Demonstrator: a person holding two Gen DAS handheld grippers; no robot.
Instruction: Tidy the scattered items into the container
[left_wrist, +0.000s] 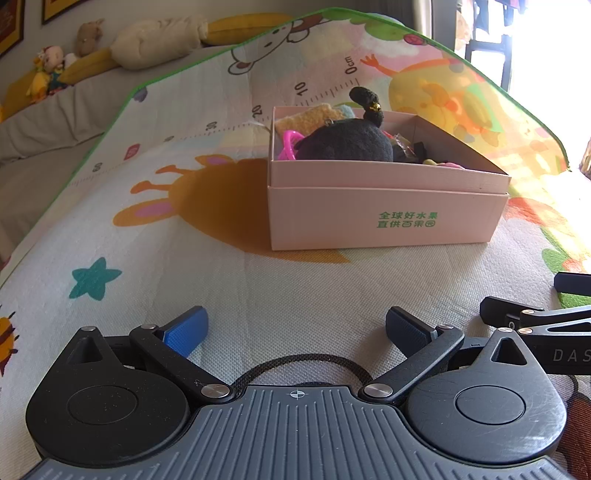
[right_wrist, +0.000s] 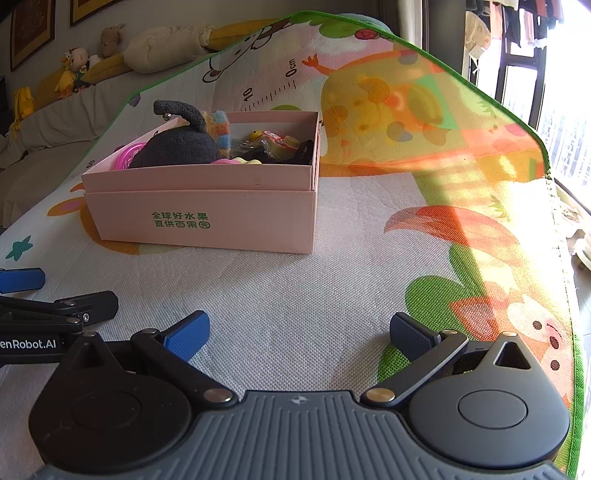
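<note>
A pink cardboard box (left_wrist: 384, 214) (right_wrist: 207, 218) with green print stands on the cartoon play mat. Inside it lie a black plush toy (left_wrist: 347, 142) (right_wrist: 177, 147), a pink plastic ring (left_wrist: 290, 142) (right_wrist: 127, 157), a fuzzy yellow-orange toy (right_wrist: 221, 129) and several small trinkets (right_wrist: 273, 146). My left gripper (left_wrist: 295, 334) is open and low over the mat, well short of the box, with nothing between its fingers. A black cord loop (left_wrist: 306, 363) lies just under it. My right gripper (right_wrist: 299, 334) is open too, empty, to the right of the left one.
The play mat (right_wrist: 369, 258) covers a bed; its green edge (right_wrist: 569, 295) drops off at the right by a bright window. Plush toys and pillows (left_wrist: 147, 40) line the far left. In the left wrist view the other gripper's fingers (left_wrist: 517, 314) show at right.
</note>
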